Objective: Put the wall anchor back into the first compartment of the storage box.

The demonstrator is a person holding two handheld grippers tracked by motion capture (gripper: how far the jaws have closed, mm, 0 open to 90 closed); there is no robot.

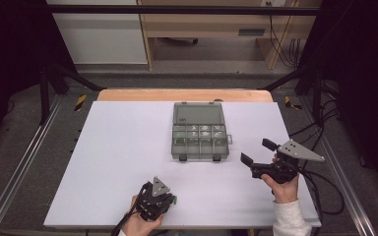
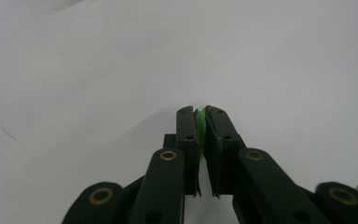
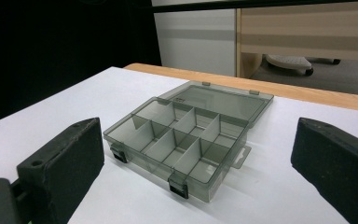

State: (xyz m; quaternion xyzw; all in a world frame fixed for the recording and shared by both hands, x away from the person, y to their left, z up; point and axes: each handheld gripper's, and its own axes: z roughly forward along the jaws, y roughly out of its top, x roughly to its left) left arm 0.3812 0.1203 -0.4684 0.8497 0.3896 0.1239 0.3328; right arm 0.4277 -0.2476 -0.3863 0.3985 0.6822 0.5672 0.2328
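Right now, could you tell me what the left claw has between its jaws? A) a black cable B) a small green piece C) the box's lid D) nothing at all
B: in the left gripper view the left claw is shut on a small green piece, which also peeks out beside the claw in the high view.

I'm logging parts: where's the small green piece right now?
The small green piece is clamped in the left gripper, low on the white table at its near edge, left of the organizer box.
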